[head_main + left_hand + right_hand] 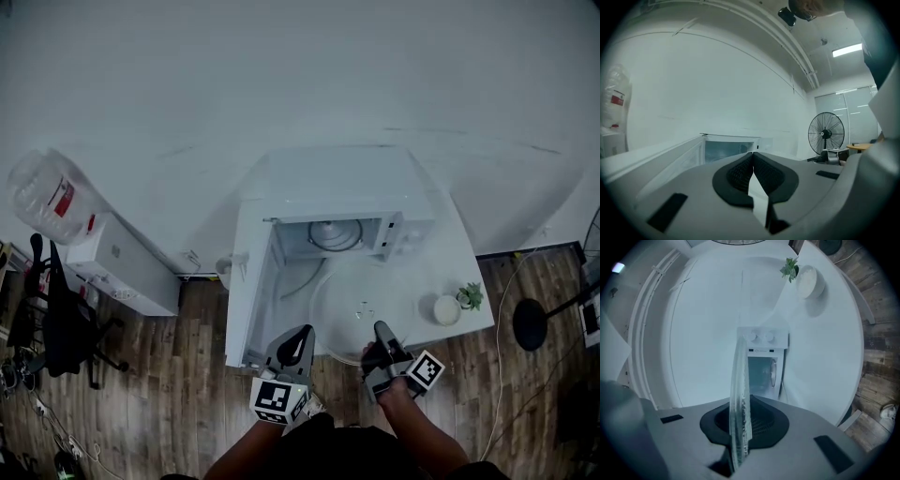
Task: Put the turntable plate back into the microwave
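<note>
The white microwave stands on a white table, its door swung open to the left. Inside lies the roller ring. The clear glass turntable plate hovers flat in front of the opening, and my right gripper is shut on its near rim. In the right gripper view the plate shows edge-on between the pads of that gripper, with the microwave straight ahead. My left gripper is shut and holds nothing, left of the plate. In the left gripper view it faces the open microwave.
A small potted plant and a white bowl sit at the table's right front corner. A standing fan is on the floor to the right. At the left are an office chair, a white cabinet and a water bottle.
</note>
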### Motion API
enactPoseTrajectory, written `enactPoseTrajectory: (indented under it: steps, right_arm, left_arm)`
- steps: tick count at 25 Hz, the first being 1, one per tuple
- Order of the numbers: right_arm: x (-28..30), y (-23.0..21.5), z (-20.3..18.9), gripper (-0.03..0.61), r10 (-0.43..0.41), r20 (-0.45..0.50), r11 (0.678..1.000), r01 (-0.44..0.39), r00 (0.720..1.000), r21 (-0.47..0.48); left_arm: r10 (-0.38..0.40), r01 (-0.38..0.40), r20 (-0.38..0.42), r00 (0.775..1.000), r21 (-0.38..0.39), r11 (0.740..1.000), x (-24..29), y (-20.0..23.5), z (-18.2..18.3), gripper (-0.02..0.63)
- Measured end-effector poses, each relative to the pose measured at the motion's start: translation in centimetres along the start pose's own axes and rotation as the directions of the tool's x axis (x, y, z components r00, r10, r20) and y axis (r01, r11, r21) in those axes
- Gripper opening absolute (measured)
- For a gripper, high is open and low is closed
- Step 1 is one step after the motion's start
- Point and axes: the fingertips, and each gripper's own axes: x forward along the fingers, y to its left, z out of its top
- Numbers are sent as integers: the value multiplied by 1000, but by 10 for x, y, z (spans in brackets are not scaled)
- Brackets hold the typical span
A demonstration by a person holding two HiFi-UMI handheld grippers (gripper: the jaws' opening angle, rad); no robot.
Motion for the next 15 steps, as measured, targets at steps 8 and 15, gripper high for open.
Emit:
enactPoseTrajectory:
  steps: [8,15]
  right_arm:
    - [61,-25,6,41,-49,-18,999,49,999,6]
    - [111,-49,14,41,-71,-96,997,74,993,35]
  left_arm:
    - [-3,3,13,1000,0,1000,37,24,3,20]
    - [81,-82,-30,996,-20,996,69,44,-6,19]
